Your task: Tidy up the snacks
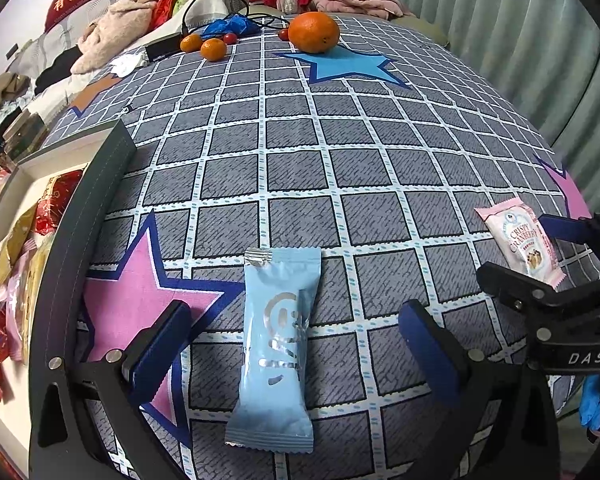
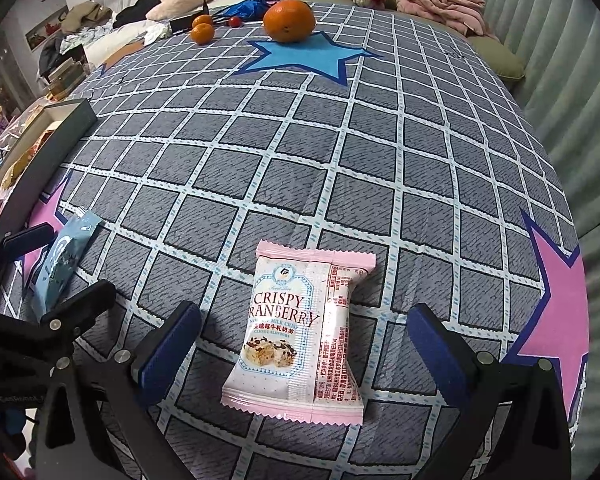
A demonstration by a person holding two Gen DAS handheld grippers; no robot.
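Observation:
A light blue snack packet lies flat on the checked tablecloth between the fingers of my open left gripper. It also shows in the right wrist view at the left. A pink "Crispy Cranberry" packet lies flat between the fingers of my open right gripper. It also shows in the left wrist view with the right gripper's fingers around it. Neither gripper touches its packet.
A dark-rimmed box with several wrapped snacks stands at the table's left edge; it also shows in the right wrist view. A large orange, two small oranges, red fruits and a black cable lie at the far edge. Clothes pile behind.

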